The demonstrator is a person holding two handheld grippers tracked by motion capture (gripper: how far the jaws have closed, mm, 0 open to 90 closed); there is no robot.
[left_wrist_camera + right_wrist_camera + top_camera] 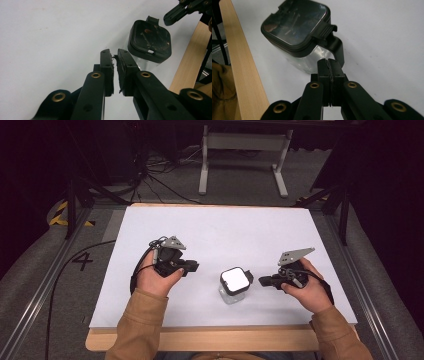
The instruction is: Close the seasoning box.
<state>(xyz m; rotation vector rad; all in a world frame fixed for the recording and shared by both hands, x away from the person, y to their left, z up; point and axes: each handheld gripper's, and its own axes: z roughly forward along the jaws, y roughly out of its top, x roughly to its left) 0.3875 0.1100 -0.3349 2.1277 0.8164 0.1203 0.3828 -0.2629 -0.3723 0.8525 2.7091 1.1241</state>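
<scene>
Clear plastic container (pixel 234 290) with black-rimmed lid stands on the white worktop (pixel 215 235); left gripper (pixel 194 266) slightly apart, right gripper (pixel 262 281) closed, empty.

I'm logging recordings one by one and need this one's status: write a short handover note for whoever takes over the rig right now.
Left gripper: jaws slightly apart, nothing between them, held short of the container.
Right gripper: jaws shut with nothing in them, tips close to the lid's handle-side tab; contact can't be confirmed.
Container: clear, squarish, black-rimmed lid, standing upright on the white table near the front edge, between the two grippers.
Done: lid sits on the container; whether it is latched can't be told.
Left: neither gripper holds anything; any handling of the container or lid is still ahead.
</scene>
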